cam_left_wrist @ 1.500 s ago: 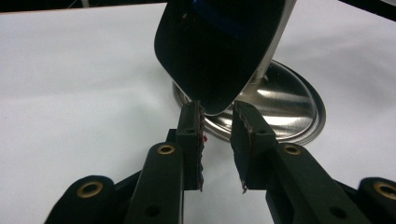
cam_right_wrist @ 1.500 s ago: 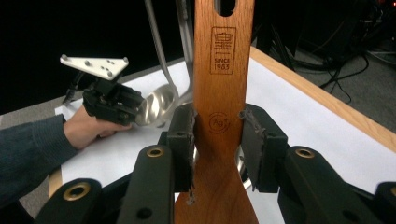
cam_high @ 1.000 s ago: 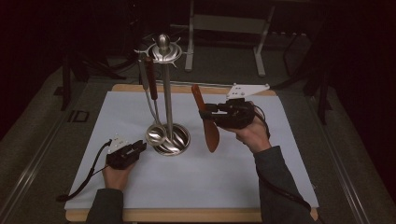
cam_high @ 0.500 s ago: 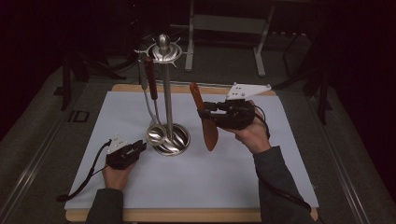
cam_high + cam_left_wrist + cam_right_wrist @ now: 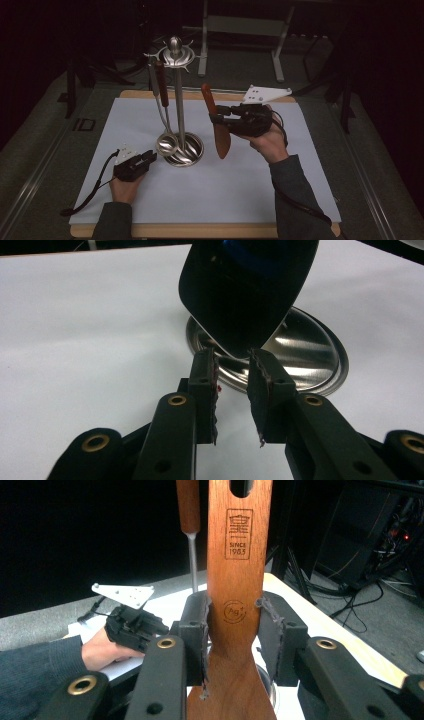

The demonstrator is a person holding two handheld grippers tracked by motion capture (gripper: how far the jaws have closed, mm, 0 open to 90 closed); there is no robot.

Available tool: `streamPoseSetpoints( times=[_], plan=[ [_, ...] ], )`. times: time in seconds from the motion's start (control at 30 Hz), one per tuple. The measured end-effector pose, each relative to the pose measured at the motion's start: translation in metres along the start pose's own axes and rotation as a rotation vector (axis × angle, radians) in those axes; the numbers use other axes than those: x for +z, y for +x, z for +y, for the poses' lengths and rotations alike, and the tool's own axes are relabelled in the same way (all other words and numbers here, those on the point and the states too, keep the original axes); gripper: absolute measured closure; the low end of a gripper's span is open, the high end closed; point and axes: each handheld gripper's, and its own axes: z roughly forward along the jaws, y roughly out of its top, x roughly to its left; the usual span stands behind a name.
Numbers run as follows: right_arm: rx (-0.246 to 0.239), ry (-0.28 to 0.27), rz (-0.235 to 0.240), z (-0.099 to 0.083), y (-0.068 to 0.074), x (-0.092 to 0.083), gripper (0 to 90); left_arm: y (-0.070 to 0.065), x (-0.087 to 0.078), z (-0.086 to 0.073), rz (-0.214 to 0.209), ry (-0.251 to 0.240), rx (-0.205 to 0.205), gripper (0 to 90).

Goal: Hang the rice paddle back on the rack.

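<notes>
A steel utensil stand (image 5: 176, 100) rises from a round base (image 5: 192, 152) on the white mat. From its top hangs a ladle (image 5: 166, 144) with a wooden handle. My right gripper (image 5: 216, 120) is shut on the neck of a wooden spatula (image 5: 220, 137), held off the table right of the stand, blade down, handle tilted toward the pole. In the right gripper view both pads press the spatula (image 5: 237, 580). My left gripper (image 5: 150, 157) rests on the mat left of the base, open, with its tips just under the ladle bowl (image 5: 245, 290) and nothing between them.
The white mat (image 5: 250, 190) lies on a wooden board (image 5: 200, 231). Metal table legs (image 5: 277, 55) and dark frames stand beyond the far edge. A black cable (image 5: 90, 192) trails from the left gripper toward the mat's front left corner.
The right gripper has carried the spatula slightly left and up, toward the stand. The left gripper has stayed where it was.
</notes>
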Motion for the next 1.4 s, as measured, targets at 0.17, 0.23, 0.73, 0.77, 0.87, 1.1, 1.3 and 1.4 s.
streamPoseSetpoints(
  times=[0.17,0.23,0.73,0.77,0.87,1.1,1.3,1.4],
  plan=[
    [-0.004,-0.02,-0.001,0.005,0.002,0.0,66.5,0.0,0.0,0.0,-0.001,-0.001,0.001,73.3],
    [-0.004,-0.025,-0.002,0.006,0.003,0.0,66.5,0.0,0.0,0.0,0.0,-0.001,0.001,73.3],
    [-0.008,-0.075,0.002,0.028,0.009,0.006,66.5,0.0,0.0,0.0,-0.001,0.001,0.0,73.4],
    [-0.011,-0.076,0.002,0.029,0.009,0.006,66.5,0.0,0.0,0.0,-0.001,0.001,-0.001,73.4],
    [-0.013,-0.078,0.001,0.033,0.011,0.008,66.5,0.0,0.0,0.0,-0.001,0.0,-0.001,73.4],
    [-0.013,-0.08,-0.012,0.042,0.013,0.013,66.5,0.0,0.0,0.0,-0.001,0.001,0.0,73.4],
    [-0.013,-0.068,-0.022,0.046,0.014,0.021,66.5,0.0,0.0,0.0,-0.002,0.002,0.0,73.3],
    [-0.015,-0.059,-0.032,0.047,0.014,0.024,66.5,0.0,0.0,0.0,-0.002,0.002,-0.001,73.4]
  ],
)
